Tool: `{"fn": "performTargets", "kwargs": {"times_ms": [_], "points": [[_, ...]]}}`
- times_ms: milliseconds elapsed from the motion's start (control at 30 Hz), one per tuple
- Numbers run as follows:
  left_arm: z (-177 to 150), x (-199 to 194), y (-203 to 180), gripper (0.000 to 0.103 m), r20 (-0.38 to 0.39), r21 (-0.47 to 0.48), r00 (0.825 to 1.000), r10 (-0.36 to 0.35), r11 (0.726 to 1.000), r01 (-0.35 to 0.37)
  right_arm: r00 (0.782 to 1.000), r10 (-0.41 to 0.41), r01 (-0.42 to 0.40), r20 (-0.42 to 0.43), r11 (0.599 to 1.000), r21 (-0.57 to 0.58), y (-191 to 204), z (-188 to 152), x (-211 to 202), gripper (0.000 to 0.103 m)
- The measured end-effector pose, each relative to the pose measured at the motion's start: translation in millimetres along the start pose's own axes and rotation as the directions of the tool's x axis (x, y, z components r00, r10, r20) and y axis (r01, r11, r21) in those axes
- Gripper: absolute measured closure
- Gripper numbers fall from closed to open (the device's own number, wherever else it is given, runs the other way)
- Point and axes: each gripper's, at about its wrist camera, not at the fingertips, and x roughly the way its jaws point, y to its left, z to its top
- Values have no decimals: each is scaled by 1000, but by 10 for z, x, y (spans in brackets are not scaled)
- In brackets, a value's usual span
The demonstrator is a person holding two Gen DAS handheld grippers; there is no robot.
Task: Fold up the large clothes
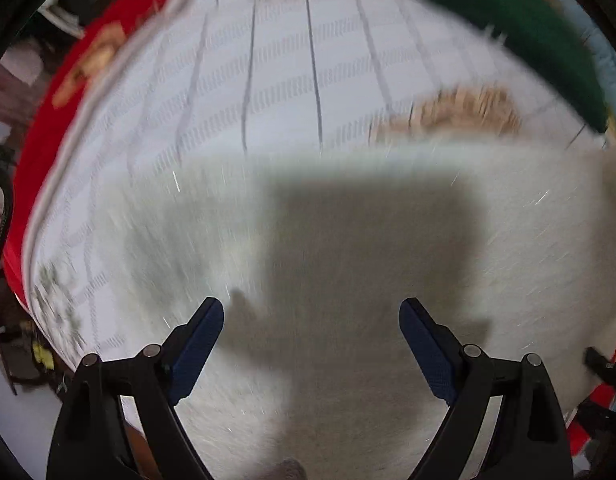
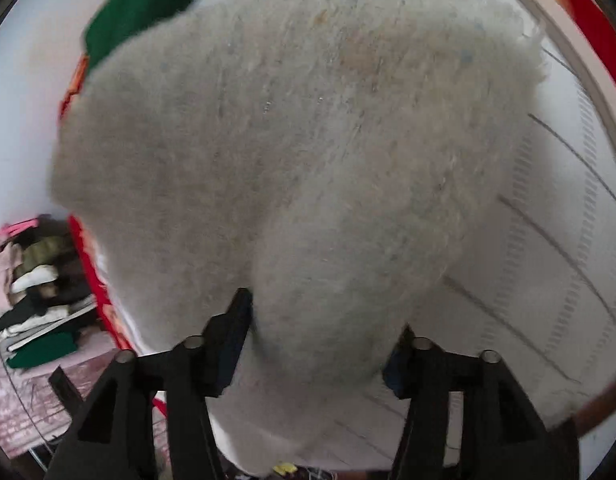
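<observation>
A large fuzzy cream-white garment lies spread on a white lined bedsheet. My left gripper hovers open just above the garment, nothing between its blue pads, its shadow on the cloth. In the right wrist view the same garment fills the frame, bunched and raised. My right gripper has its fingers wide apart with a thick fold of the garment between them; the right fingertip is hidden by the cloth. Both views are motion-blurred.
A green garment lies at the far right of the bed and shows in the right wrist view. A red patterned cover edges the bed. A stack of folded clothes sits beside the bed at the left.
</observation>
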Motion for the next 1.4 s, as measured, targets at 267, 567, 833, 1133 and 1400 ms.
{"fn": "performTargets", "kwargs": {"times_ms": [267,567,833,1133,1400], "points": [[-341,246,53,3,-33,52,997,65,997,-64,967,-195,244,164,895,-374,332,-202,-588,13],[-344,356,-67,0,61,111,996,64,991,-71,983,-158,185,97,864,-468,1190,-120,-409,13],[-558,279,11,0,108,116,993,47,991,-59,981,-190,185,39,849,-495,1372,-173,-185,13],[-510,261,2,0,84,172,996,25,984,-40,980,-192,190,51,832,-521,1427,-132,-138,13],[-482,233,14,0,151,172,988,-12,985,-15,903,-405,397,145,656,-642,1470,-19,352,13]]}}
